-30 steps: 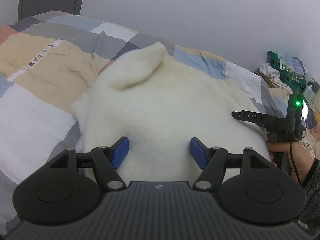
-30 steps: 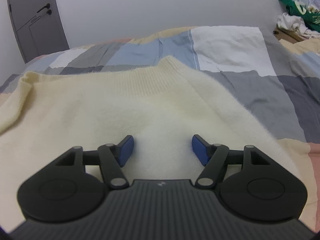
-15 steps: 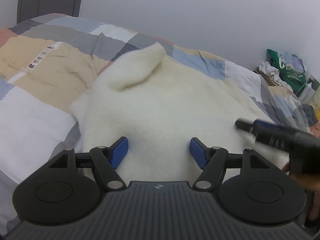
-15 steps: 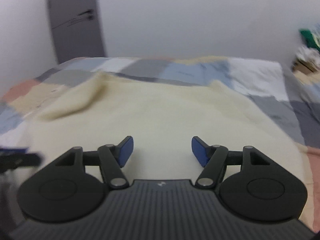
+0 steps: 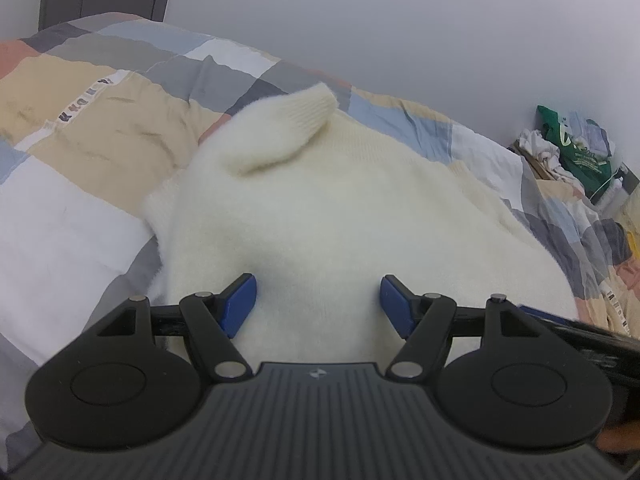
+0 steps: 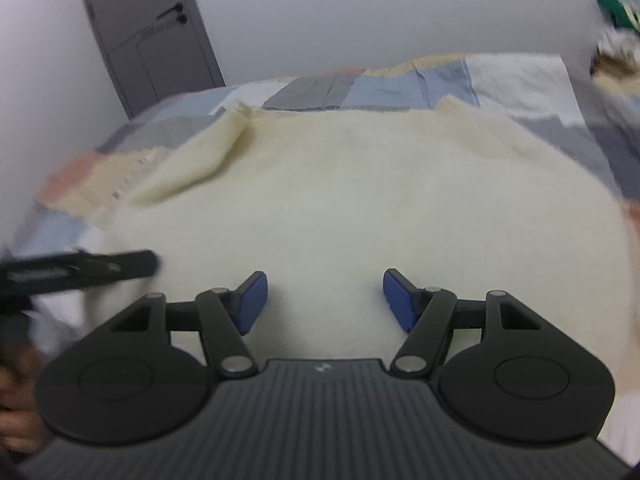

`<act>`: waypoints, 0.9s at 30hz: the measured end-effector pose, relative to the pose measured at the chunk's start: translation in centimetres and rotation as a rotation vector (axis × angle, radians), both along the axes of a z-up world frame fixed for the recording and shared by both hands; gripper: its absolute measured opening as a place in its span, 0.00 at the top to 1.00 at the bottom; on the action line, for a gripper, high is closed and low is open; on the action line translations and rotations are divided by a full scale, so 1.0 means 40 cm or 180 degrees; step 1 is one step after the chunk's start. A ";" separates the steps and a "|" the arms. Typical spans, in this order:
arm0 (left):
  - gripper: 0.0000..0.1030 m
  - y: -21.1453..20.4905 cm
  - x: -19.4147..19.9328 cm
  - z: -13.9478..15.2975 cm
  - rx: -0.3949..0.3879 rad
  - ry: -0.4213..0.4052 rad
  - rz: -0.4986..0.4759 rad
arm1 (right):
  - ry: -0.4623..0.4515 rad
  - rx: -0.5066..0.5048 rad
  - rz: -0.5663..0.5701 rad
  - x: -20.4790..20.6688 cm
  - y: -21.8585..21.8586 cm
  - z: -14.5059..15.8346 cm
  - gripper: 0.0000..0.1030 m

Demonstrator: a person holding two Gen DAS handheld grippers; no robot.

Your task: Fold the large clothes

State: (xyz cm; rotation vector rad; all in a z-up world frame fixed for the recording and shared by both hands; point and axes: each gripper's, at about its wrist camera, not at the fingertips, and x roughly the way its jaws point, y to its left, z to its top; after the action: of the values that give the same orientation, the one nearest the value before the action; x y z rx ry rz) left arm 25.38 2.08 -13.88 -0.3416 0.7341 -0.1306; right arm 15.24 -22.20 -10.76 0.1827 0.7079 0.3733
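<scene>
A fluffy cream sweater (image 5: 340, 216) lies spread on the patchwork bed; it also fills the right wrist view (image 6: 360, 200). One sleeve with a ribbed cuff (image 5: 308, 116) lies folded across its body at the far left. My left gripper (image 5: 318, 304) is open and empty, just above the sweater's near edge. My right gripper (image 6: 324, 300) is open and empty, above the sweater's near part. The left gripper's body (image 6: 76, 270) shows blurred at the left of the right wrist view.
The bed has a checked quilt (image 5: 100, 120) of beige, grey, blue and white patches. A pile of clothes with a green garment (image 5: 572, 152) sits at the far right by the wall. A grey door (image 6: 148, 36) stands behind the bed.
My right gripper has swung left and back toward the sweater's near edge, beside my left gripper. My left gripper has barely moved. Both stayed open.
</scene>
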 end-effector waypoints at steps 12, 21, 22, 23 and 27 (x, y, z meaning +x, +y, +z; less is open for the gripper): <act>0.29 -0.003 0.004 0.009 0.0039 0.0056 0.0024 | 0.0887 0.1526 -0.0360 -0.086 -0.066 -0.073 0.16; 0.28 0.044 -0.015 0.040 -0.0300 0.0224 0.0056 | 0.1246 0.1840 -0.0992 -0.019 -0.128 -0.175 0.16; 0.27 0.048 -0.023 0.045 -0.0321 0.0236 0.0050 | 0.1226 0.1906 -0.1025 -0.016 -0.127 -0.179 0.15; 0.24 0.053 -0.029 0.048 -0.0355 0.0249 0.0044 | 0.1216 0.1984 -0.1060 -0.016 -0.129 -0.183 0.14; 0.21 0.073 -0.053 0.051 -0.0776 0.0365 -0.0055 | 0.1193 0.2440 -0.1191 -0.007 -0.149 -0.207 0.14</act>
State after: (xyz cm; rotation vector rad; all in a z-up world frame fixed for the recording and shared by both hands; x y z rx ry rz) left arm 23.26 5.00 -11.85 -0.5788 0.8369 -0.2191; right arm 14.97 -28.16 -19.04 1.1185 0.8502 0.2350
